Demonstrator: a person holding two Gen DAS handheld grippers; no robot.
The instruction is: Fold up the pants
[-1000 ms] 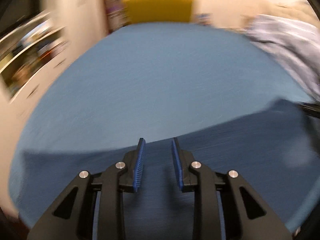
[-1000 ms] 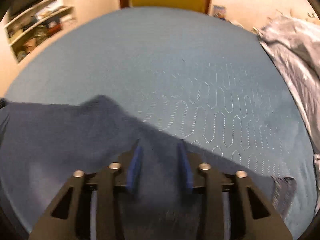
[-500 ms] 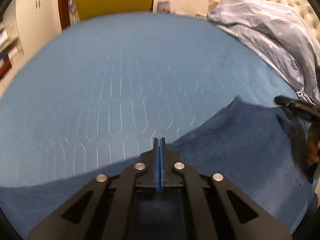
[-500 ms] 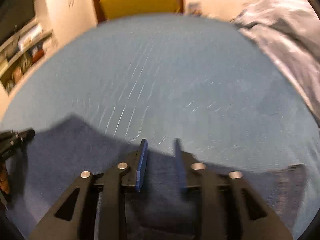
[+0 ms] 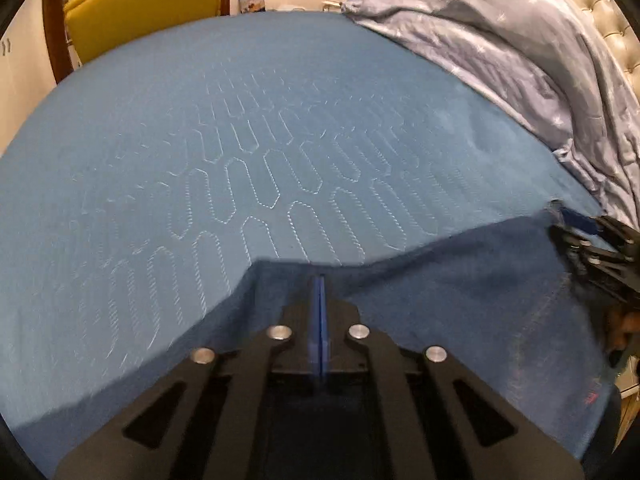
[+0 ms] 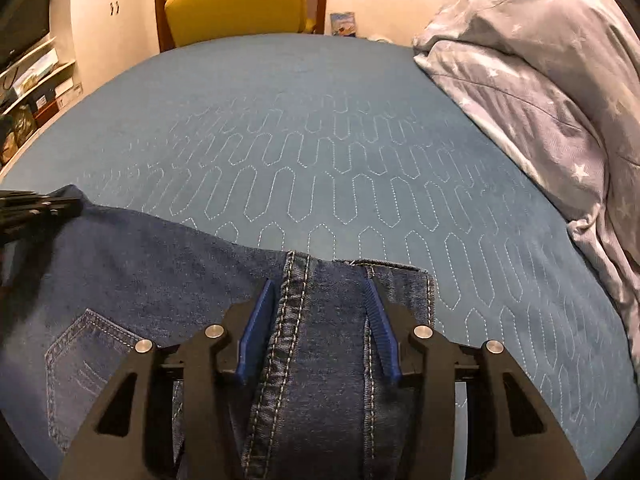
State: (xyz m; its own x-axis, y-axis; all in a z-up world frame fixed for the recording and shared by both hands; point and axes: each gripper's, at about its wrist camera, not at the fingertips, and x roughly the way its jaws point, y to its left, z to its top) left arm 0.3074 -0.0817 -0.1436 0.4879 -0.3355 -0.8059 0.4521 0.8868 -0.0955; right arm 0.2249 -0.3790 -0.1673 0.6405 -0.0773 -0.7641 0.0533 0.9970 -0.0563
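Spread across the blue bed [image 6: 320, 128], the jeans [image 6: 132, 276] are pinched near their edge by the left gripper [image 5: 319, 280], fingers nearly together and parting; the waistband is straddled by the right gripper [image 6: 320, 292], fingers spread and closing.

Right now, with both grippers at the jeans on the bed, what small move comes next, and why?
Probably finish closing the right gripper: its pads are closing with the jeans seam fold between them, not yet pinched. The left gripper looks nearly shut at the jeans' edge, though its jaws are easing open.
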